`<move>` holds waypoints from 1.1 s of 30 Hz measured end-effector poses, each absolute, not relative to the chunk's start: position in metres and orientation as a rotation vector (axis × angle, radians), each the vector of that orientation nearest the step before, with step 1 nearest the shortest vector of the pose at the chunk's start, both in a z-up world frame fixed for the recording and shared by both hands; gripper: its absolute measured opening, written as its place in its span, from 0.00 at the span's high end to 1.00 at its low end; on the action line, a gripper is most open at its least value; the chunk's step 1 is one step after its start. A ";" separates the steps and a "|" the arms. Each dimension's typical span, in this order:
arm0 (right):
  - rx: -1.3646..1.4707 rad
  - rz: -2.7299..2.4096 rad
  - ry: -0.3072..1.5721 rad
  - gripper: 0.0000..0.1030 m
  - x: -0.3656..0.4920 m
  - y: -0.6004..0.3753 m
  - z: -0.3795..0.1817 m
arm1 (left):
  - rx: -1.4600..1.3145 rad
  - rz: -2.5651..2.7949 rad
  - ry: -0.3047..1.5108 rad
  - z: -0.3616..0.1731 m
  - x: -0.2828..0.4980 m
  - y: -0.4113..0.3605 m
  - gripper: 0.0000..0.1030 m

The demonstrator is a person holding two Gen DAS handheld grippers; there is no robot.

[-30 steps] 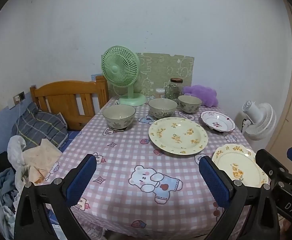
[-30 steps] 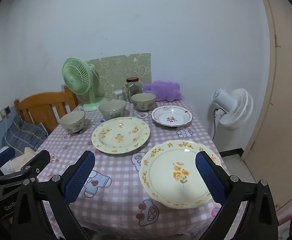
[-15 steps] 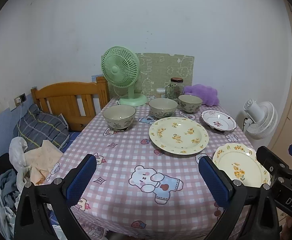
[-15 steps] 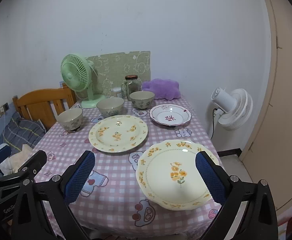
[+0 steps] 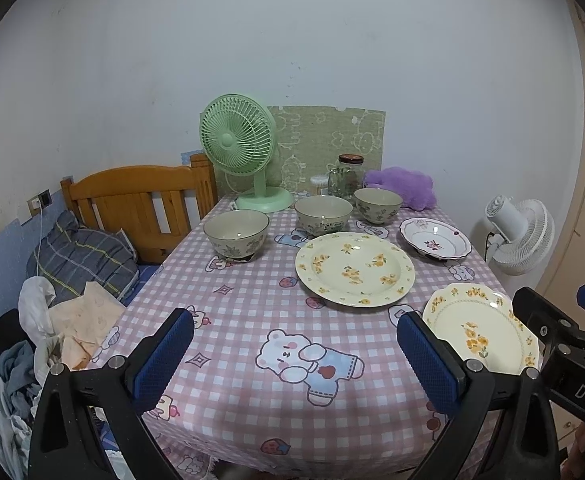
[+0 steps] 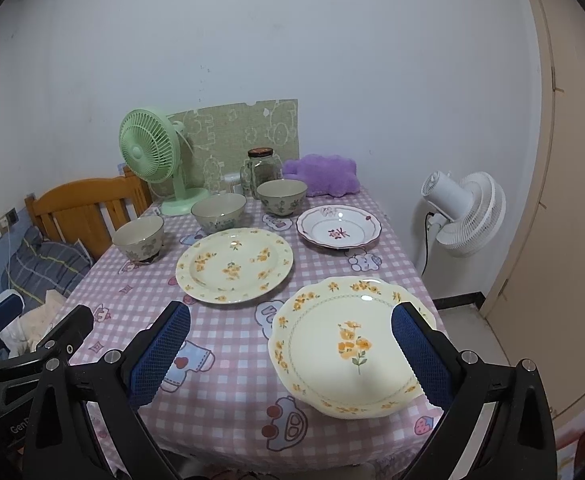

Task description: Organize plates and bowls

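Observation:
On the pink checked tablecloth (image 5: pixel 248 320) stand three floral bowls: left (image 5: pixel 236 233), middle (image 5: pixel 323 214), right (image 5: pixel 378 205). A large round yellow-flower plate (image 5: pixel 355 268) lies in the middle, and a scalloped yellow-flower plate (image 6: pixel 348 344) lies at the near right corner. A white plate with a red rim (image 6: pixel 338 226) sits behind it. My left gripper (image 5: pixel 296 360) hangs open above the table's near edge, holding nothing. My right gripper (image 6: pixel 290 354) is open above the scalloped plate's near side, apart from it.
A green desk fan (image 5: pixel 238 144), a glass jar (image 5: pixel 348 176) and a purple cushion (image 5: pixel 402 186) stand at the table's far end. A wooden chair (image 5: pixel 140 200) and heaped clothes (image 5: pixel 52 300) are on the left. A white fan (image 6: pixel 466 212) stands to the right.
Both grippers have drifted slightly; the scene sits a little lower and to the left in the right wrist view. No dish has moved and both grippers stay open.

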State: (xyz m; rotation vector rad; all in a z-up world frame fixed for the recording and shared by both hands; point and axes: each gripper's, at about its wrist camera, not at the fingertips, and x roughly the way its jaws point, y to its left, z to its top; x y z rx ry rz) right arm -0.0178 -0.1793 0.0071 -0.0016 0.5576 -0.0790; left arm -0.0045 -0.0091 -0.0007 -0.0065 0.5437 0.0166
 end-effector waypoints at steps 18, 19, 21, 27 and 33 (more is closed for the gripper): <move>0.010 -0.083 0.553 0.02 -0.019 -0.181 0.010 | -0.008 0.001 0.527 0.003 -0.005 -0.009 0.01; 0.010 -0.083 0.551 0.01 -0.019 -0.181 0.011 | -0.007 0.003 0.522 0.004 -0.006 -0.009 0.02; 0.010 -0.082 0.551 0.01 -0.018 -0.181 0.011 | -0.006 0.005 0.518 0.004 -0.006 -0.011 0.02; 0.013 -0.084 0.557 0.02 -0.020 -0.184 0.012 | -0.006 0.005 0.517 0.004 -0.006 -0.015 0.02; 0.013 -0.083 0.555 0.02 -0.020 -0.185 0.011 | -0.006 0.007 0.517 0.004 -0.006 -0.016 0.02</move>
